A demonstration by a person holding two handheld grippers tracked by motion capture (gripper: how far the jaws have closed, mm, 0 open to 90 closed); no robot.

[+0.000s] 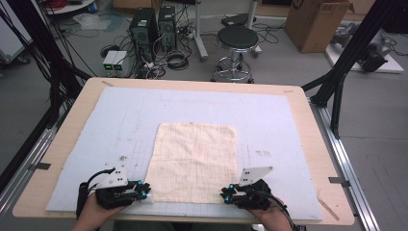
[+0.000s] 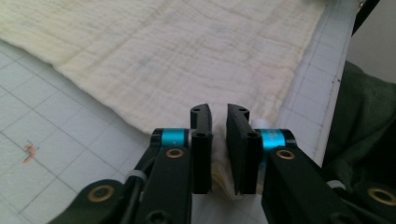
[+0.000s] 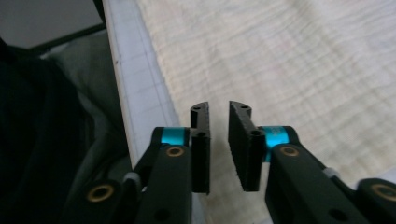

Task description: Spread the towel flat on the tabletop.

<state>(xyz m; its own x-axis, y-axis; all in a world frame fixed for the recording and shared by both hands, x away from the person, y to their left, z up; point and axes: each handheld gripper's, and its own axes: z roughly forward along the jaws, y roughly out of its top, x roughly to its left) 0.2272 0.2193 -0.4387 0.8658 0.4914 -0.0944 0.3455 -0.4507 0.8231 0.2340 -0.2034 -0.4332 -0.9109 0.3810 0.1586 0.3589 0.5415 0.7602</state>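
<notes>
Cloth (image 1: 195,161) lies flat on the mat (image 1: 120,120) ahead of me, near corners at my jaws: left gripper (image 2: 219,140) slightly parted with a fold of corner between, right gripper (image 3: 219,140) slightly parted just above its corner, unclamped.

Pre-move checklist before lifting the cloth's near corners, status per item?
1. Cloth flat and spread on the mat: ok.
2. Left claw at the near left corner: ok, cloth sits in the narrow gap between its jaws.
3. Left pads pressing the cloth: cannot tell.
4. Right claw at the near right corner: ok, it sits over the cloth's edge.
5. Cloth gripped by the right claw: not ok, the gap between the jaws looks open, with cloth seen beyond it.
6. Both claws level at the near edge in the high view: ok.
</notes>
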